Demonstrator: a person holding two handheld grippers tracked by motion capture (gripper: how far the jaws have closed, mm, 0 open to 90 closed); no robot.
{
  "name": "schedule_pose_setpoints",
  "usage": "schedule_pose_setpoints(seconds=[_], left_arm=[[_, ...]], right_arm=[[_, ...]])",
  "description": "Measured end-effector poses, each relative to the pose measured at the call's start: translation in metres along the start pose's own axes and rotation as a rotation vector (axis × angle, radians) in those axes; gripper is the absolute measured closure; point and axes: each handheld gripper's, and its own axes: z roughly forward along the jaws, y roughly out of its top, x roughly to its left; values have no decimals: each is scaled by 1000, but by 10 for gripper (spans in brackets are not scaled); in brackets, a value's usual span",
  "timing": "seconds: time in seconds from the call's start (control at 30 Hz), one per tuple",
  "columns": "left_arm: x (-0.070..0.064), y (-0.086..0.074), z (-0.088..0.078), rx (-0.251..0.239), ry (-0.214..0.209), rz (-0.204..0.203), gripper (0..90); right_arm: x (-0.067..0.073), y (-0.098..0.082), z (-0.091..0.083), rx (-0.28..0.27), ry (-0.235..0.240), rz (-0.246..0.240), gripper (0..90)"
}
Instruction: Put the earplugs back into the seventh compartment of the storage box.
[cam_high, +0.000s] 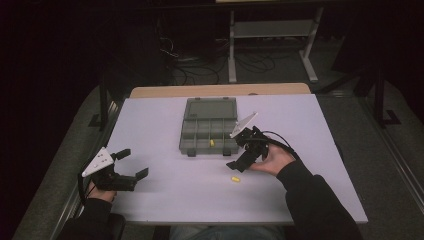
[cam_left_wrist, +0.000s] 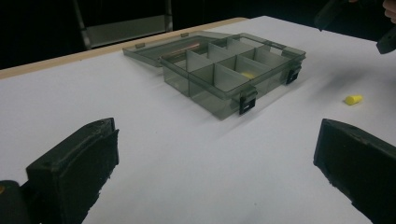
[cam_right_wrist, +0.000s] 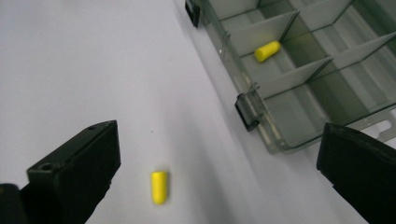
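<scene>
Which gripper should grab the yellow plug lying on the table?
Probably the right gripper: it hovers open close to the loose yellow plug, while the left gripper sits farther off.

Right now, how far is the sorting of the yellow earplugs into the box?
Done: one earplug lies in a compartment of the open organizer box. In hand: nothing; the right gripper is open above the second earplug. Left: grasp it and box it. The left gripper waits open.

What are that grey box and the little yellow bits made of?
The box looks like smoky see-through plastic: its dividers show through the walls, and it has black clip latches. The yellow bits, one on the table and one in the box, look like matte soft foam, perhaps earplugs.
</scene>
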Motion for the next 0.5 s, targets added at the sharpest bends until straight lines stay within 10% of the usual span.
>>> schedule_pose_setpoints(seconds=[0.5], left_arm=[[0, 0, 0, 4, -1, 3, 0]], right_arm=[[16, -25, 19, 56, 43, -15, 7]])
